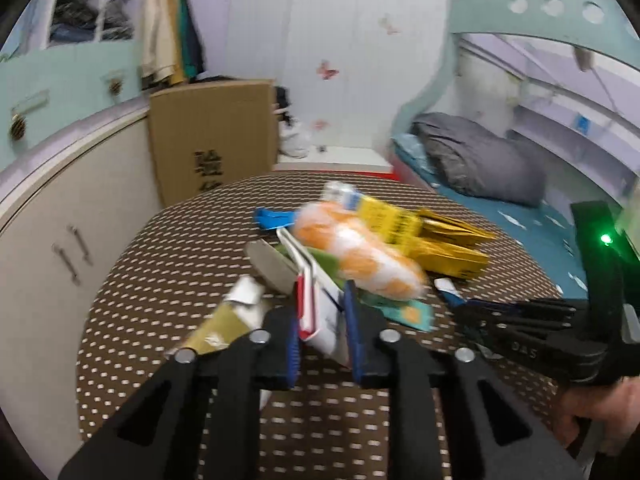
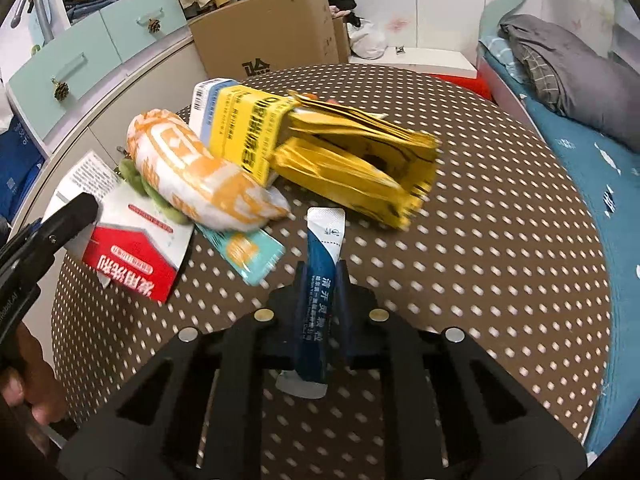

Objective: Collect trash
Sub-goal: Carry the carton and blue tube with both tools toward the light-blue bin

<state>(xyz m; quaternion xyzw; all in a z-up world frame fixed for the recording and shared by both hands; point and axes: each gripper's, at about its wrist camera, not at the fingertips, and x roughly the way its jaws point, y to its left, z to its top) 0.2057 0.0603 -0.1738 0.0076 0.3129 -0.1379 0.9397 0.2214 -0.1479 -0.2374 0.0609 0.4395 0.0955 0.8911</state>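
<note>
A heap of trash lies on a round brown dotted table [image 2: 500,240]. My left gripper [image 1: 322,312] is shut on a red and white carton [image 1: 316,312], which also shows in the right wrist view [image 2: 132,256]. My right gripper [image 2: 322,276] is shut on a narrow blue and white sachet [image 2: 322,264] held above the table. In the heap are an orange and white wrapper [image 2: 200,172], yellow packets [image 2: 344,160], a yellow and white box [image 2: 236,120] and a teal packet [image 2: 248,252]. The right gripper also shows at the right of the left wrist view [image 1: 464,310].
A cardboard box [image 2: 272,28] stands behind the table beside white cupboards [image 1: 60,240] with mint drawers [image 2: 88,52]. A bed with a blue sheet [image 2: 592,152] and grey bedding [image 2: 576,76] runs along the right. A gold and white wrapper [image 1: 224,320] lies by the left gripper.
</note>
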